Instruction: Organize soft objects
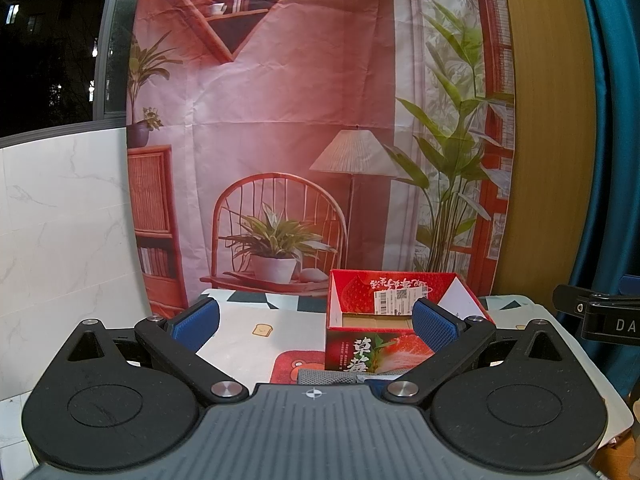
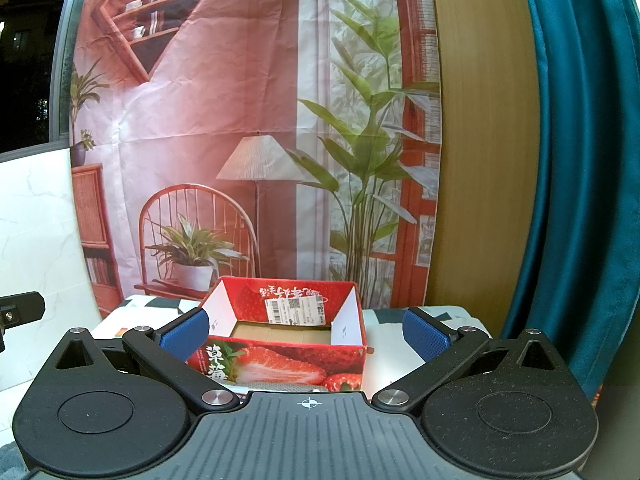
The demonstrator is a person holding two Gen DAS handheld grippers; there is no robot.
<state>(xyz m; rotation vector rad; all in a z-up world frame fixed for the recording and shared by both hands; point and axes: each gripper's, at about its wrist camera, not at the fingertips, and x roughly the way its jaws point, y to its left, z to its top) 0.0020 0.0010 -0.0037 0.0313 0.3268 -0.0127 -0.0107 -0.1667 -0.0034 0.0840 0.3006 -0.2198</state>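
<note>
An open red strawberry carton [image 1: 362, 350] [image 2: 280, 364] stands on the patterned tablecloth, its cardboard floor bare. In the left wrist view my left gripper [image 1: 316, 322] hovers open, its blue pads wide apart, with the carton just ahead and to the right. In front of the carton lies a grey mesh soft item [image 1: 326, 378] [image 2: 276, 388], mostly hidden behind each gripper body. My right gripper [image 2: 306, 330] is open too, its pads either side of the carton, nothing held.
A printed room backdrop [image 1: 280, 120] hangs behind the table. A white marble-look panel [image 1: 60, 220] stands at left, a teal curtain [image 2: 580, 160] at right. The tablecloth [image 1: 248, 332] has a red bear patch [image 1: 290, 364]. The other gripper's black part [image 1: 600, 318] shows at right.
</note>
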